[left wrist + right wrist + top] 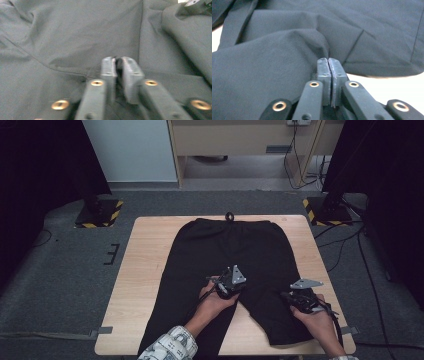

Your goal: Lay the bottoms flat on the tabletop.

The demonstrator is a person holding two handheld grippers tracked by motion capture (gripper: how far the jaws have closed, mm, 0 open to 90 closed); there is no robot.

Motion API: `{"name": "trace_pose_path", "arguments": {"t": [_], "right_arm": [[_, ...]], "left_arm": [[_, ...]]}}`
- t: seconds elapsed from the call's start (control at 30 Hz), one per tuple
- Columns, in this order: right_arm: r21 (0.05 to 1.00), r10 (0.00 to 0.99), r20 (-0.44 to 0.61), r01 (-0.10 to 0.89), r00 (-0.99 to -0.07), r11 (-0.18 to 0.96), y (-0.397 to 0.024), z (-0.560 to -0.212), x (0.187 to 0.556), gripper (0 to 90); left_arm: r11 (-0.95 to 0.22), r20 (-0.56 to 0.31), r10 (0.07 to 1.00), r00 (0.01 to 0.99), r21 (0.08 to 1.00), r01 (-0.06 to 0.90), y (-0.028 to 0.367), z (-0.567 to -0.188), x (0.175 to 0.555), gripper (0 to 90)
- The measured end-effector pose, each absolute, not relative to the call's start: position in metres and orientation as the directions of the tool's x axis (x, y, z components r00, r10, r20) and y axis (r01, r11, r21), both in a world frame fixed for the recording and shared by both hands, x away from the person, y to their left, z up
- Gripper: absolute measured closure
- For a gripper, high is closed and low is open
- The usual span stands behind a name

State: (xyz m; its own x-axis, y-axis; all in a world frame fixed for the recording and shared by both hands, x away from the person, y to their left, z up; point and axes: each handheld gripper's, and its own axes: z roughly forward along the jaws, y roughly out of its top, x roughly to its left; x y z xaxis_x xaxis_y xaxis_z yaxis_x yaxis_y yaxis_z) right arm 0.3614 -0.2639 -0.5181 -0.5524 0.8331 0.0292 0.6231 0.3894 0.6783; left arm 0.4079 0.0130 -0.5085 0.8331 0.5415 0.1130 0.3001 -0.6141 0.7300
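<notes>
Black pants (225, 245) lie flat on the wooden table (145, 270), waistband at the far side. My left gripper (235, 289) is at the crotch, between the two legs. In the left gripper view its jaws (116, 60) are closed, with a dark pinch of the pants' cloth (75, 37) between the pads. My right gripper (288, 296) is at the outer edge of the right leg. In the right gripper view it (328, 60) is shut on a raised fold of cloth (274, 57) that bunches up at its tips.
Bare wood shows left and right of the pants and beside the right leg (387, 82). Two yellow-and-black stand bases (99, 214) (326, 211) sit on the floor past the far corners. Cables (350, 245) run across the floor on the right.
</notes>
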Motion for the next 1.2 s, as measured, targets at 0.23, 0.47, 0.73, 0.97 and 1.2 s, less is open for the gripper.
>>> {"name": "trace_pose_path", "arguments": {"t": [0.23, 0.47, 0.73, 0.97, 1.2], "right_arm": [[0.639, 0.845, 0.043, 0.664, -0.534, 0.387, -0.289, -0.516, 0.334, 89.8], [0.603, 0.865, 0.061, 0.709, -0.498, 0.366, -0.322, -0.513, 0.294, 89.8], [0.632, 0.864, 0.093, 0.700, -0.495, 0.333, -0.338, -0.501, 0.284, 70.5], [0.707, 0.833, 0.090, 0.624, -0.545, 0.332, -0.305, -0.492, 0.322, 49.6], [0.697, 0.813, 0.102, 0.624, -0.573, 0.353, -0.267, -0.512, 0.352, 44.2]], "left_arm": [[-0.531, 0.068, 0.608, 0.791, 0.775, 0.342, 0.040, -0.505, 0.403, 88.6], [-0.452, 0.007, 0.667, 0.745, 0.799, 0.397, 0.066, -0.508, 0.407, 88.5], [-0.457, 0.028, 0.642, 0.766, 0.816, 0.354, 0.063, -0.508, 0.404, 72.5], [-0.477, 0.079, 0.557, 0.827, 0.845, 0.241, 0.050, -0.493, 0.382, 52.2], [-0.512, 0.043, 0.493, 0.869, 0.821, 0.250, 0.034, -0.503, 0.379, 45.6]]}}
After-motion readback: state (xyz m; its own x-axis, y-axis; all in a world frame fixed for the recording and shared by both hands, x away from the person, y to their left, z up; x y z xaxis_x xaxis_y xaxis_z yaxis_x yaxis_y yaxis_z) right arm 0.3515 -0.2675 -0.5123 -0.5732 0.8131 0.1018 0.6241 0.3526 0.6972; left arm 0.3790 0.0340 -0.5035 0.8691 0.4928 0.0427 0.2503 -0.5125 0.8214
